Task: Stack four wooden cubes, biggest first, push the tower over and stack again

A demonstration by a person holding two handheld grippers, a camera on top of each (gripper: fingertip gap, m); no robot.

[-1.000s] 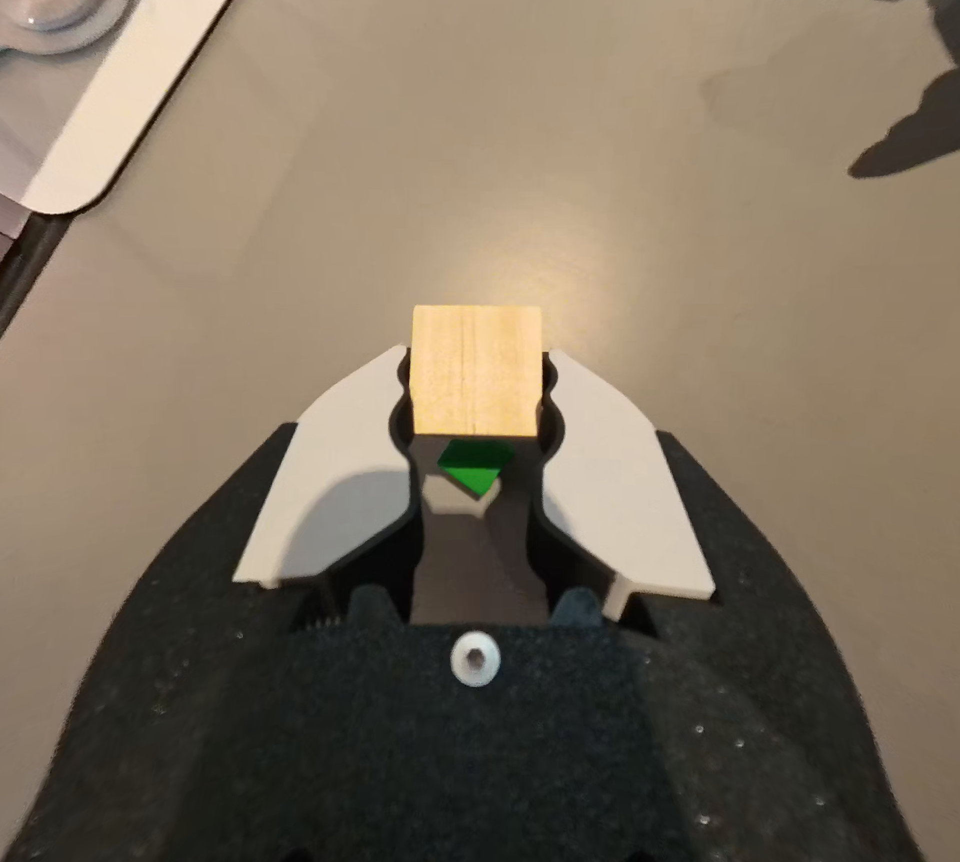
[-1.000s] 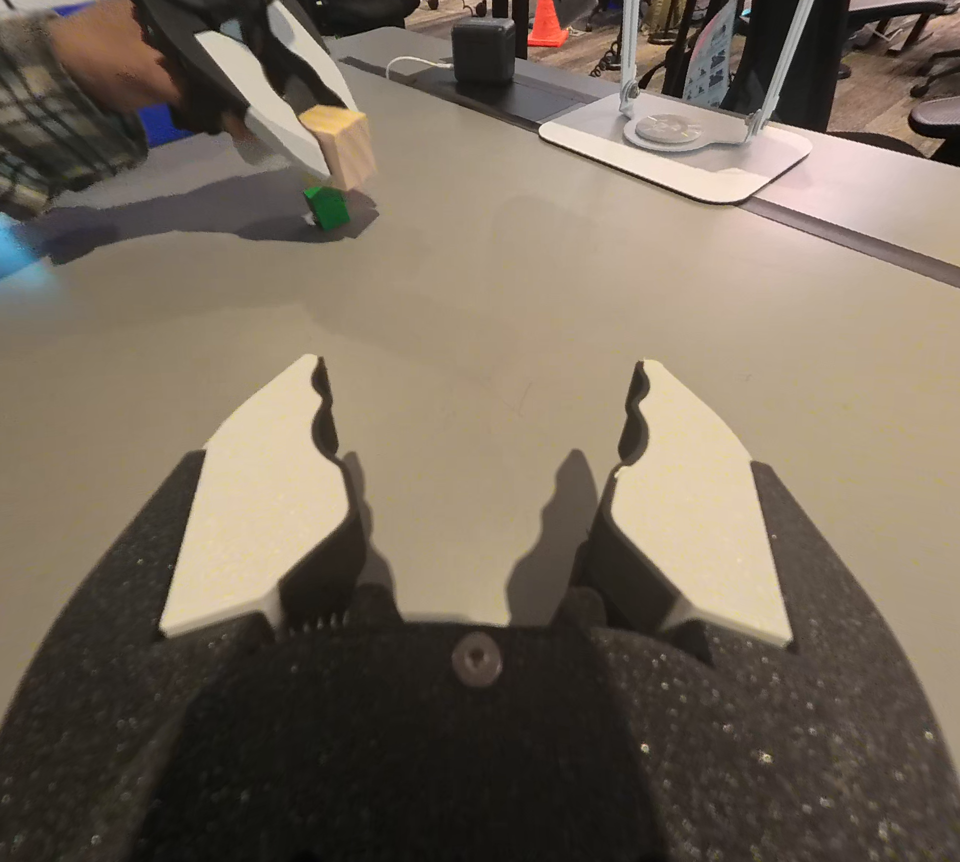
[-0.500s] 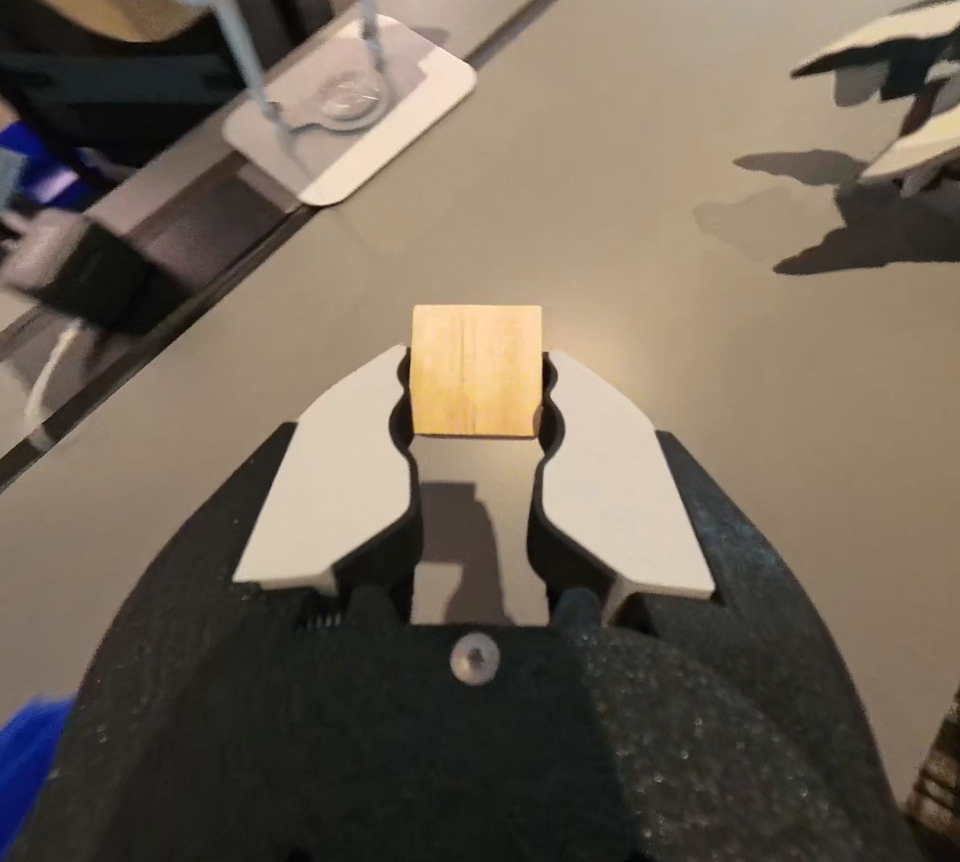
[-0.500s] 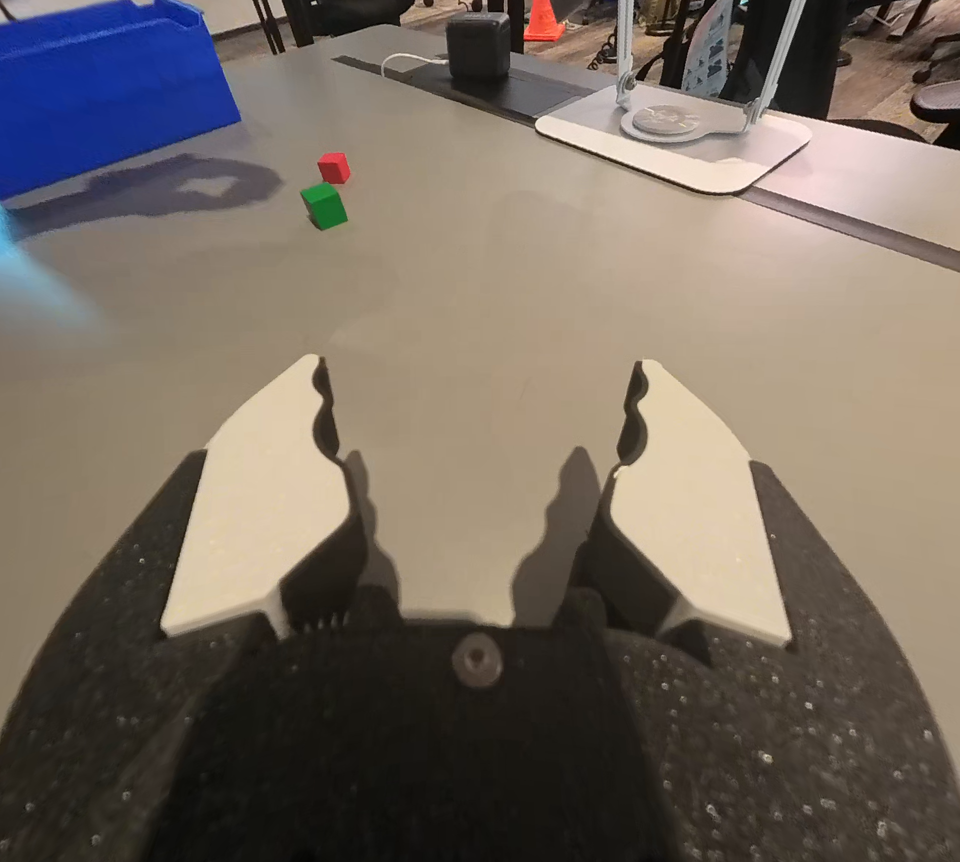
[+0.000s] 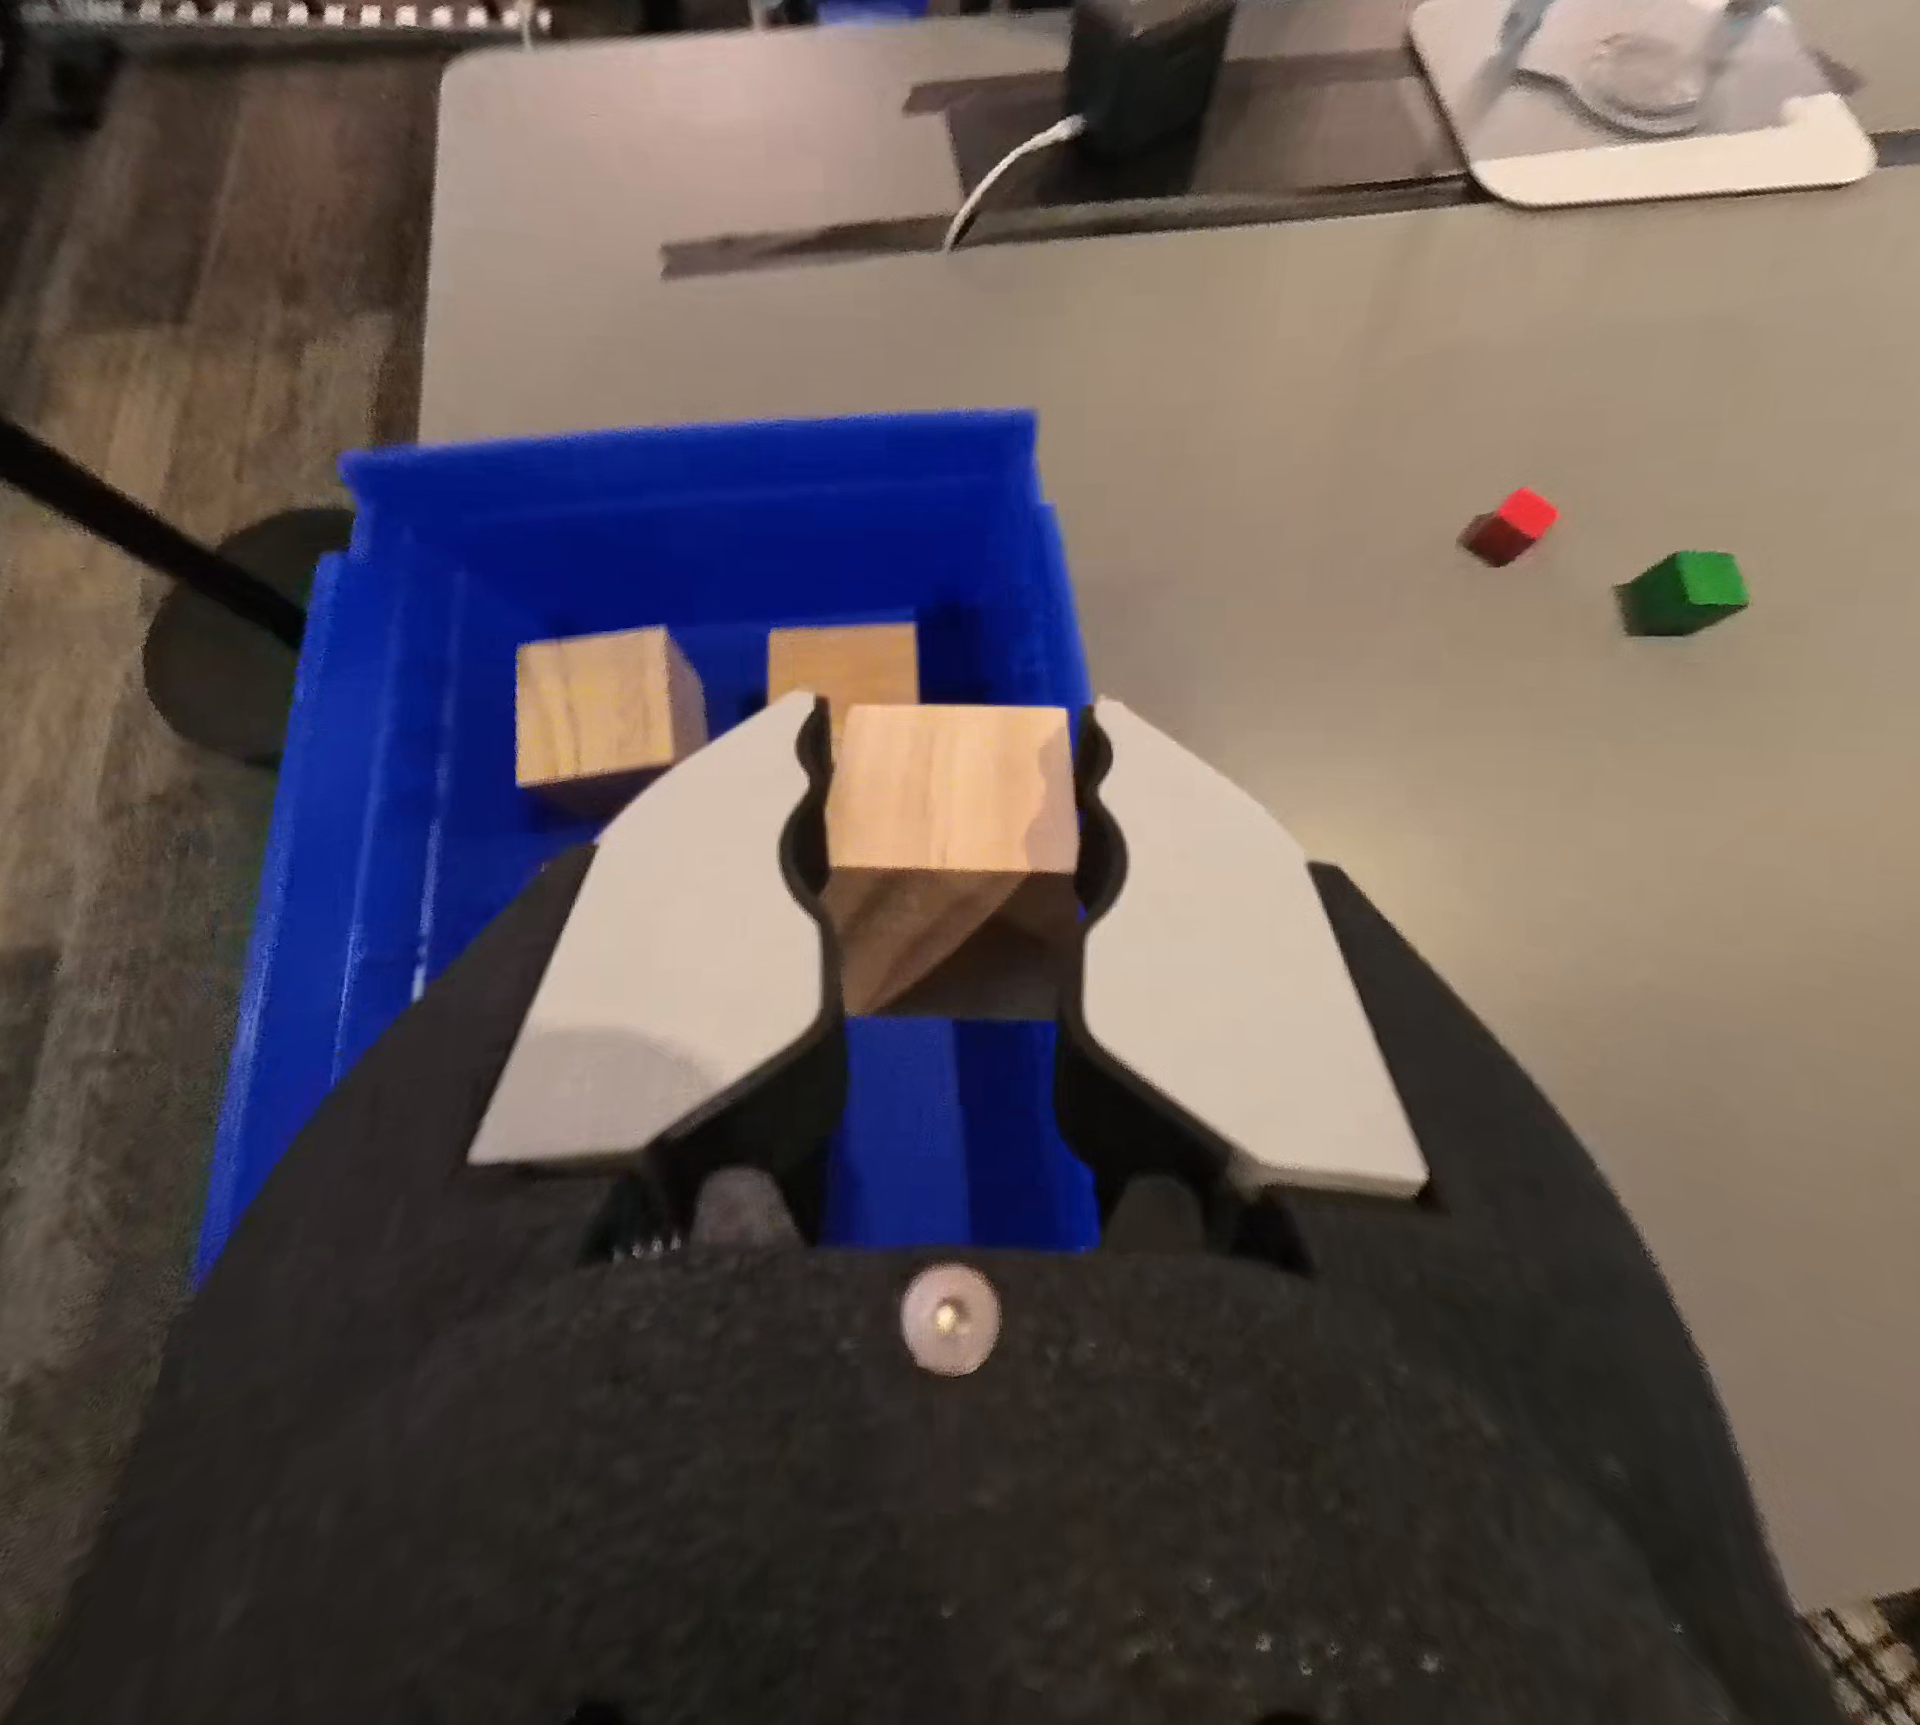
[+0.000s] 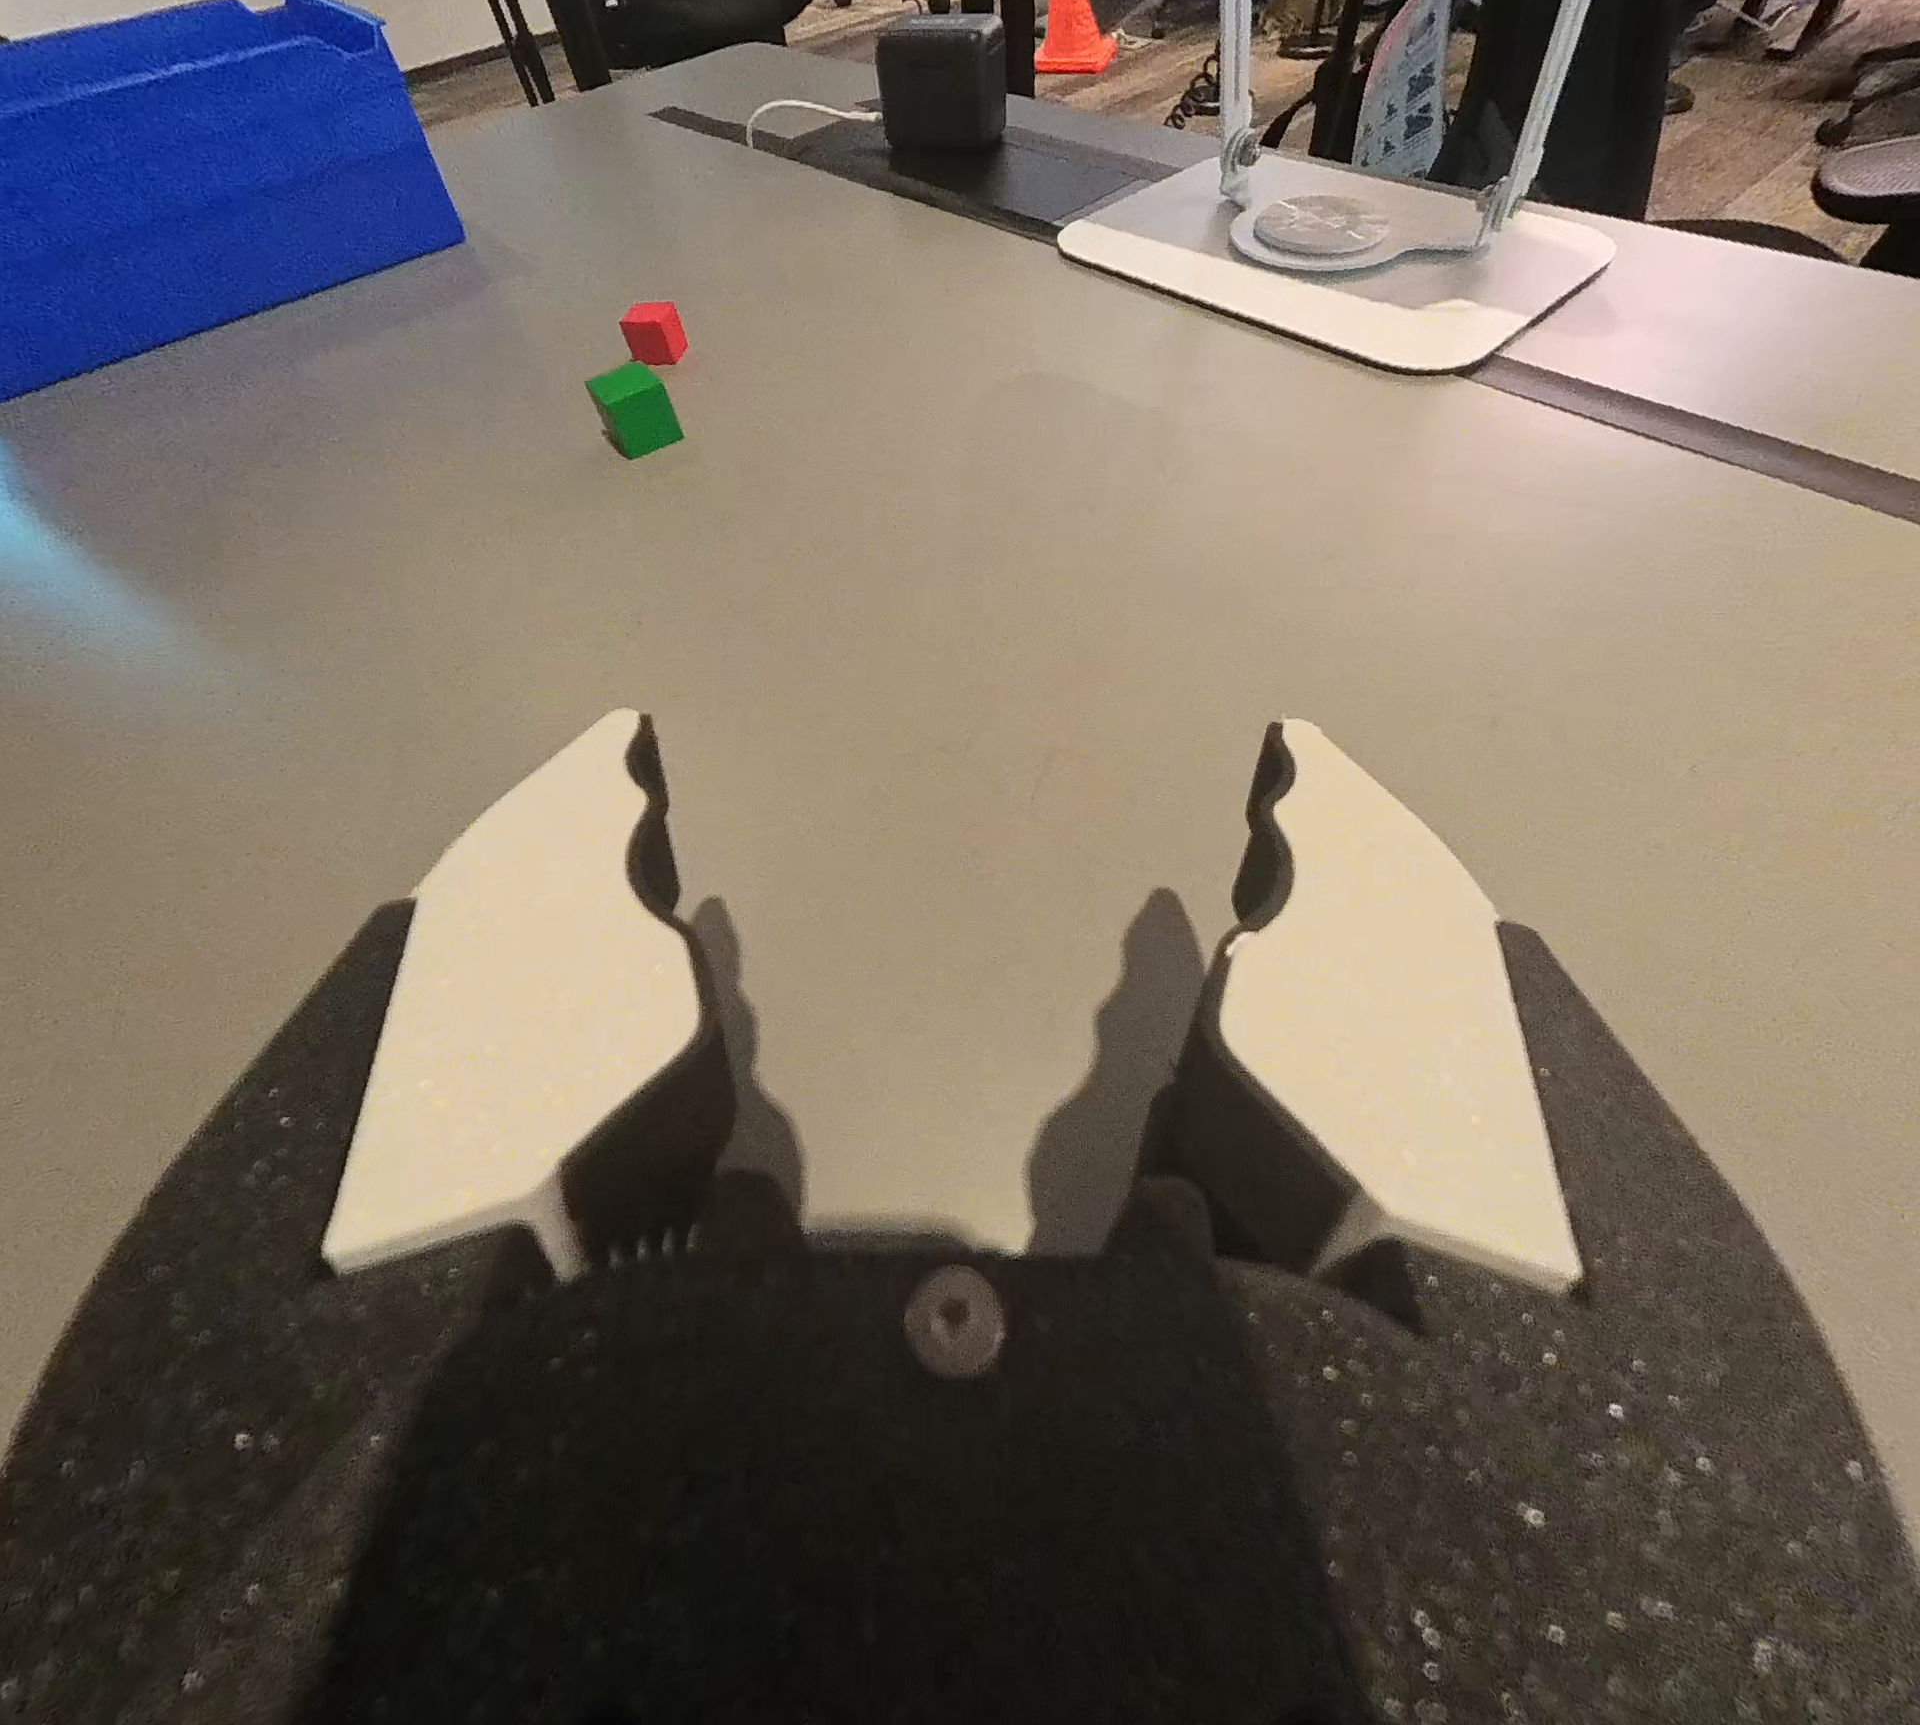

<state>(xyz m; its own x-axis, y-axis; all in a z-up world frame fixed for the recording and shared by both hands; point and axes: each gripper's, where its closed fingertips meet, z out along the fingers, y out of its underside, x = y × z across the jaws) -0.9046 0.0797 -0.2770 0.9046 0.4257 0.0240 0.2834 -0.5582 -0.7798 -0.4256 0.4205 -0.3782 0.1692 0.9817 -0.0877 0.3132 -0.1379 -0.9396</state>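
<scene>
Two smooth wooden cubes [image 5: 608, 717] in blue plastic bin [image 5: 686, 491]; third [image 5: 951, 800] gripper-clamped.

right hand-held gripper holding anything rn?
No. The right hand-held gripper is open, with only bare grey table between its fingers.

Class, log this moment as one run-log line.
left hand-held gripper: shut on wooden cube, above blue bin | right hand-held gripper: open, empty | table: red cube, green cube

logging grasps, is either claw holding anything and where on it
The left claw grips a plain wooden cube by two opposite side faces, above the blue plastic bin. The right claw is open, holding nothing.
</scene>
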